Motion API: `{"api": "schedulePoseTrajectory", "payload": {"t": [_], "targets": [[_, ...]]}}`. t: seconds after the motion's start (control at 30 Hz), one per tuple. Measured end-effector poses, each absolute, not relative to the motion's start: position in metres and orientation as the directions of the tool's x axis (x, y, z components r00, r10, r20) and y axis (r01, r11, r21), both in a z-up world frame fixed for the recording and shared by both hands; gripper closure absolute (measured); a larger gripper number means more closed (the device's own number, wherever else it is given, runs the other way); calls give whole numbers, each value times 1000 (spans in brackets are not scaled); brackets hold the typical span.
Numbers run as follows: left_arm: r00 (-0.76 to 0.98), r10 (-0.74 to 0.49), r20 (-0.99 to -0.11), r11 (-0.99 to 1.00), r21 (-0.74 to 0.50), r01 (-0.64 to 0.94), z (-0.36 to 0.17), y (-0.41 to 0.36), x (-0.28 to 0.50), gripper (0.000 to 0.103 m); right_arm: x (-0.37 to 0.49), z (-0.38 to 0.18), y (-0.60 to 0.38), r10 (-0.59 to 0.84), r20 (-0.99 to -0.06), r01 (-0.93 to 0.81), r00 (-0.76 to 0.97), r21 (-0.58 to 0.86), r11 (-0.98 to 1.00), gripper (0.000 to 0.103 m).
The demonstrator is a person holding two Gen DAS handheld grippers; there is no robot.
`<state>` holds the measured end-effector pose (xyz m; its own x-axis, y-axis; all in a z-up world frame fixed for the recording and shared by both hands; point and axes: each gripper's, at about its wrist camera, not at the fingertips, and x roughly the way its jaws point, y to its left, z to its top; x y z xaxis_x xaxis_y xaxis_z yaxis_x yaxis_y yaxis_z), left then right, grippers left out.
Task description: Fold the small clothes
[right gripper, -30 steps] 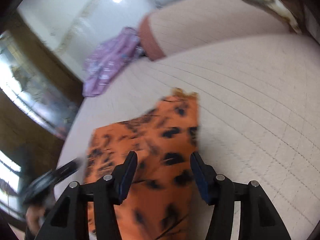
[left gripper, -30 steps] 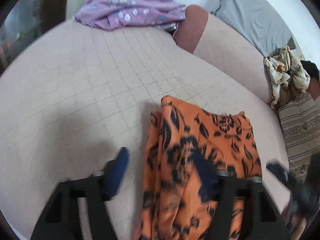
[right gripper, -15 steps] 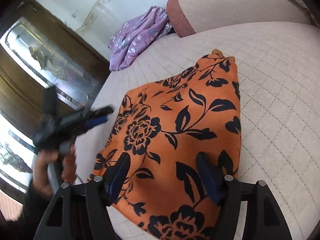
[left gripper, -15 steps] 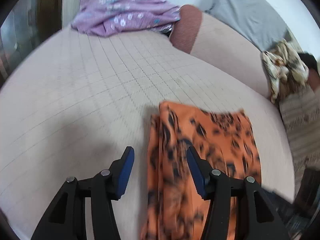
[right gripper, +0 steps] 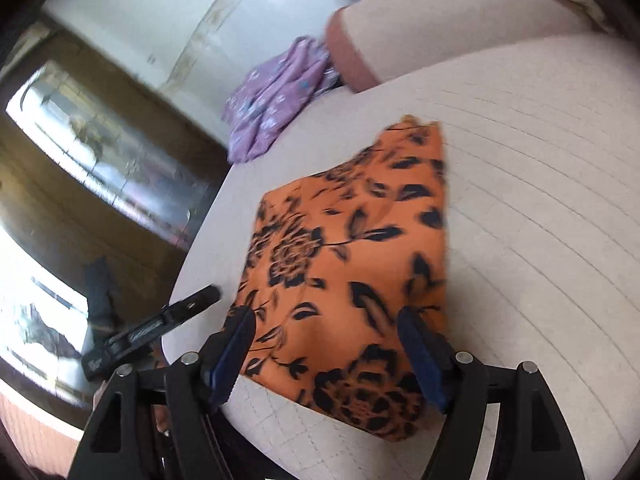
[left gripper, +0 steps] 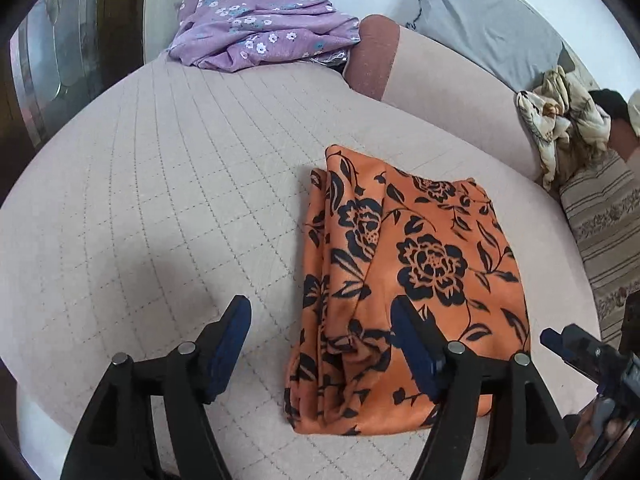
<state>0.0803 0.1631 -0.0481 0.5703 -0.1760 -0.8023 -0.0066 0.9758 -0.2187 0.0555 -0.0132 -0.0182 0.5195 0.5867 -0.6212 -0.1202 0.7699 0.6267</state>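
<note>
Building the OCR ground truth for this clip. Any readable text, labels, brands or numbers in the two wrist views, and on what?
None readable.
Left gripper: a pale marking on its black body in the right wrist view, too blurred to read.
Orange floral garment, purple floral garment, quilted bed cover, striped cushion: patterns only, no lettering or tags visible.

Three garments: one orange (left gripper: 416, 272), one purple (left gripper: 260, 32), one cream (left gripper: 560, 120).
</note>
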Motion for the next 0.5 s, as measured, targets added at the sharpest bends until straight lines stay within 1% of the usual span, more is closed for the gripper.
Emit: {"api": "schedulePoseTrajectory", "payload": {"t": [0.1,0.2,0.27,0.4,0.43,0.5], "targets": [[562,-135,-816,984,-177,-20,-50,162,72,30,44,-35,-34,569,-630,-24,528,659,752,27],[573,-114,-811,989,-148,-12,-43,153,64,30,32,-34,-41,556,-632,-6,539,657,754,25],[578,-94,-811,993,-122,-9,-41,152,60,30,32,-24,-38,557,-626,-34,546,647,762,25],[575,-88,-814,994,-112,-7,-40,146,58,30,44,5,-13,592,-581,-156,559,627,763,25],[575,-87,-813,994,-113,-9,-40,147,56,30,48,5,-5,612,-572,-185,547,630,754,25],[572,-89,-816,993,-118,-14,-40,147,54,30,57,-6,10,649,-571,-216,503,643,734,19]]}}
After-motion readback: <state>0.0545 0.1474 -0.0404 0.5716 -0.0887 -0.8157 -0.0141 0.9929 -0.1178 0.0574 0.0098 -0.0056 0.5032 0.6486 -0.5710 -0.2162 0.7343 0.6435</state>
